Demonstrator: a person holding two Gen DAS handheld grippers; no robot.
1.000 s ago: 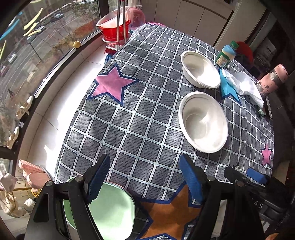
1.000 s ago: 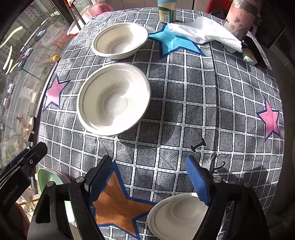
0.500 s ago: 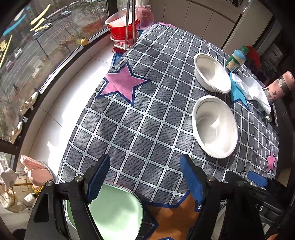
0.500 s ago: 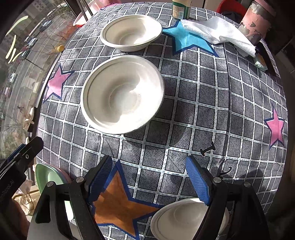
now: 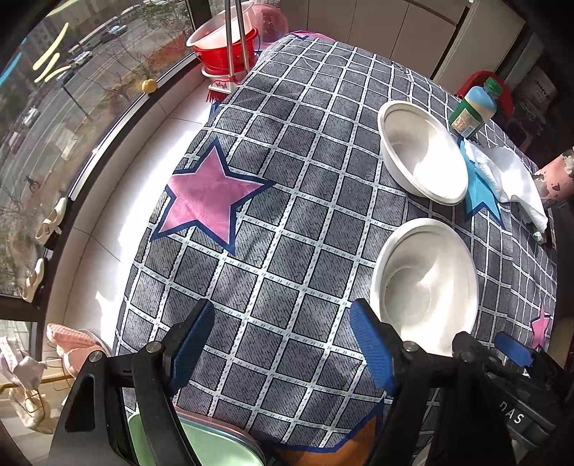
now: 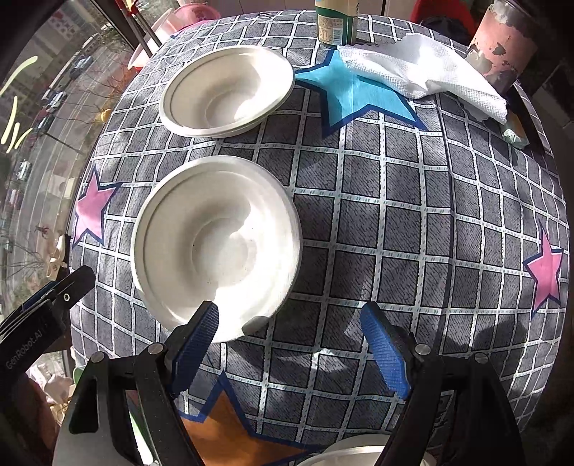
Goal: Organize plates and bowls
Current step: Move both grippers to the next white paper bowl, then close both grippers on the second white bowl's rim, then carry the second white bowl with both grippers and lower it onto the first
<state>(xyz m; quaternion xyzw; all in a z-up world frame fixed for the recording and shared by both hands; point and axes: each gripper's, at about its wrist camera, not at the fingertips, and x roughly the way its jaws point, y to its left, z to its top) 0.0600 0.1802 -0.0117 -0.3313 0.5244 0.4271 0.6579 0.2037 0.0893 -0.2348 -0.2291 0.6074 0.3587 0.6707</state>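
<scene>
Both grippers point steeply down over a table (image 6: 394, 200) covered in a grey checked cloth with coloured stars.

The right gripper (image 6: 290, 344) has its blue fingers (image 6: 195, 344) spread wide and released, with nothing between them. The near white bowl (image 6: 215, 243) lies just ahead of them: its closest rim passes under the tip of the left-hand finger, while the right-hand finger stands over bare cloth, well clear of the bowl. A far white bowl (image 6: 226, 93) sits beyond it, close to a blue star, a white cloth (image 6: 423, 75) and a green bottle (image 6: 335, 21). The rim of another white dish (image 6: 344, 453) shows at the bottom edge, below the fingers.

The left gripper (image 5: 283, 344) is also released, its fingers (image 5: 373, 355) wide apart over empty checked cloth. The near white bowl (image 5: 427, 283) lies to the right of them, its rim just beside the right-hand finger. A green plate (image 5: 211, 448) lies at the table's near edge, below the fingers and partly hidden behind the gripper body.
</scene>
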